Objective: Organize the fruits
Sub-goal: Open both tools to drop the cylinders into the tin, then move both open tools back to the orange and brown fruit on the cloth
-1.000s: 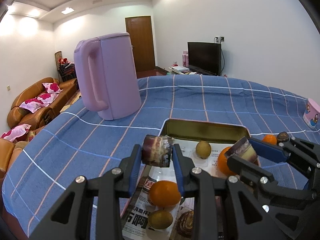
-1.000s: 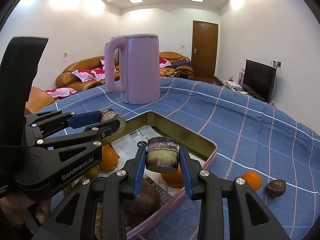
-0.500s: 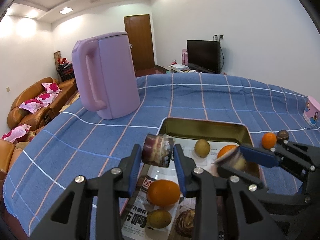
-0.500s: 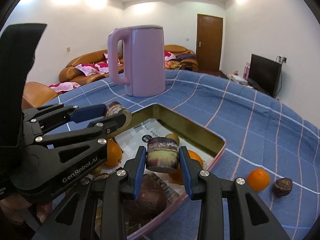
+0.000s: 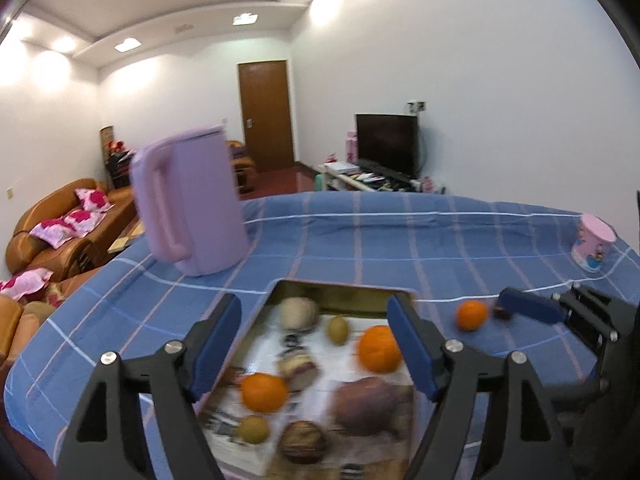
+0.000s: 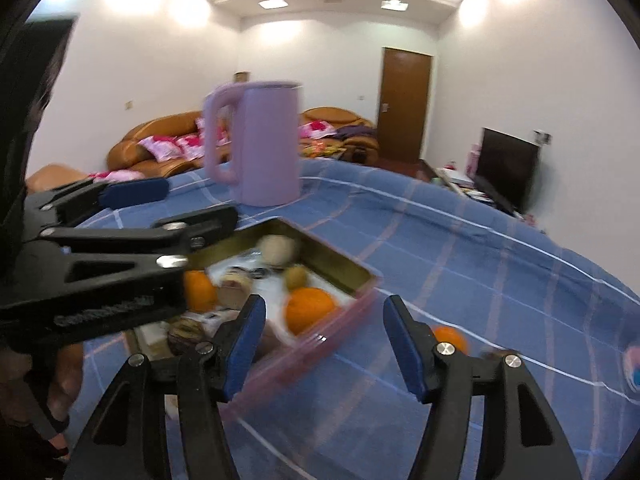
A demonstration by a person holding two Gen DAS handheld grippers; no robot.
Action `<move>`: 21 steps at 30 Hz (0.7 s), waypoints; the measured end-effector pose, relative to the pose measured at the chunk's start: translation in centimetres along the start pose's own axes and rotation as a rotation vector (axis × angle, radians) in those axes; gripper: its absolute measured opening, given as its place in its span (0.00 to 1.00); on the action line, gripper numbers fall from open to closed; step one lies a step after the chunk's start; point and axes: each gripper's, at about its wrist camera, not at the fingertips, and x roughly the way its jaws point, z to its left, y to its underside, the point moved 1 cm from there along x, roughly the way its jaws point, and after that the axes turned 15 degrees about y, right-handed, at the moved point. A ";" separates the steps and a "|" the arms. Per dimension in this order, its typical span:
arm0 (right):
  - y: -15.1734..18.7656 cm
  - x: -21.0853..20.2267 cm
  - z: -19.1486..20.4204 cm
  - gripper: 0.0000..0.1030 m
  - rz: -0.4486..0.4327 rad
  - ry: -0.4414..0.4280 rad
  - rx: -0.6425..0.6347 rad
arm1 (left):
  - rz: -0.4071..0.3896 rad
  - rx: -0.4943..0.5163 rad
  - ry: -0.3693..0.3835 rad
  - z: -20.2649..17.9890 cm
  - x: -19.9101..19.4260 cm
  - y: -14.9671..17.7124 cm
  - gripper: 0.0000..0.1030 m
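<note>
At the left of the left wrist view a lilac kettle [image 5: 192, 208] stands on the blue checked tablecloth [image 5: 360, 240]; below it, in the lower centre, the left gripper [image 5: 314, 340] has just been opening and now stands wide, nothing between its jaws. Through the gap lies the metal tray [image 5: 340, 294], lined with printed paper and holding the fruit: a cut sugarcane piece [image 5: 298, 364] near the middle, a second cut piece [image 5: 298, 312] toward the far wall, two oranges, small kiwis and darker round fruit, all blurred. Right of the tray a loose orange [image 5: 472, 315] sits on the cloth, just beside a small dark fruit half hidden behind the right gripper's blue pad. A pink cup [image 5: 594, 246] stands at the far right edge.

In the right wrist view the right gripper [image 6: 324, 340], lower centre, has likewise just been opening and holds nothing; the tray's near corner shows between its jaws.

The loose orange looks light and firm but round and apt to roll; a grip across its widest part seems safest. The small dark fruit probably needs gentler pressure.
</note>
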 end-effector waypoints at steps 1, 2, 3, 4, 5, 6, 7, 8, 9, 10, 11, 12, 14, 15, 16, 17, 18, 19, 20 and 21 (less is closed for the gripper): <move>0.3 -0.1 -1.5 0.61 0.009 0.031 0.015 | 0.003 0.012 0.011 -1.0 0.2 -0.1 0.76; 0.6 -0.2 -2.7 0.61 0.017 0.060 0.028 | 0.007 0.024 0.022 -1.8 0.5 -0.1 0.76; 0.8 -0.3 -3.8 0.61 0.024 0.085 0.041 | 0.012 0.034 0.032 -2.7 0.8 -0.1 0.76; 1.1 -0.3 -5.2 0.61 0.035 0.112 0.062 | 0.019 0.044 0.040 -3.7 1.3 -0.1 0.76; 1.4 -0.2 -6.6 0.61 0.049 0.142 0.093 | 0.025 0.051 0.048 -4.5 1.7 -0.1 0.76; 1.8 0.0 -8.0 0.61 0.065 0.171 0.123 | 0.035 0.060 0.057 -5.4 2.3 -0.1 0.76; 1.9 0.2 -8.8 0.61 0.075 0.188 0.141 | 0.042 0.067 0.060 -6.1 2.8 -0.1 0.76; 2.1 0.3 -9.5 0.61 0.083 0.201 0.156 | 0.047 0.072 0.061 -6.6 3.2 0.0 0.76; 2.4 0.5 -10.3 0.62 0.091 0.211 0.169 | 0.053 0.079 0.062 -7.3 3.8 0.0 0.76; 2.6 0.8 -10.9 0.62 0.101 0.218 0.177 | 0.056 0.086 0.062 -7.8 4.2 0.0 0.76; 2.7 1.2 -11.4 0.62 0.116 0.222 0.182 | 0.061 0.093 0.061 -8.2 4.8 0.0 0.76; 2.9 1.5 -11.8 0.62 0.125 0.223 0.185 | 0.066 0.099 0.056 -8.4 5.4 -0.1 0.76; 3.1 2.3 -12.2 0.62 0.146 0.211 0.186 | 0.077 0.101 0.043 -8.5 6.4 0.0 0.76; 3.0 2.6 -12.2 0.62 0.154 0.208 0.182 | 0.083 0.101 0.037 -8.4 6.9 -0.1 0.76; 3.1 3.0 -12.1 0.62 0.162 0.204 0.175 | 0.087 0.102 0.025 -8.2 7.4 -0.1 0.76; 3.1 3.1 -11.9 0.62 0.170 0.196 0.169 | 0.089 0.103 0.016 -8.0 7.6 -0.1 0.76; 3.1 3.6 -11.8 0.62 0.183 0.185 0.163 | 0.093 0.097 0.010 -7.7 7.8 -0.2 0.76; 3.1 4.1 -11.7 0.62 0.196 0.177 0.157 | 0.091 0.095 0.011 -7.7 7.8 -0.3 0.76; 3.1 4.3 -11.4 0.62 0.203 0.173 0.150 | 0.085 0.100 0.004 -7.6 7.8 -0.3 0.76; 3.2 4.9 -11.2 0.62 0.219 0.174 0.137 | 0.075 0.108 -0.011 -7.5 7.7 -0.4 0.76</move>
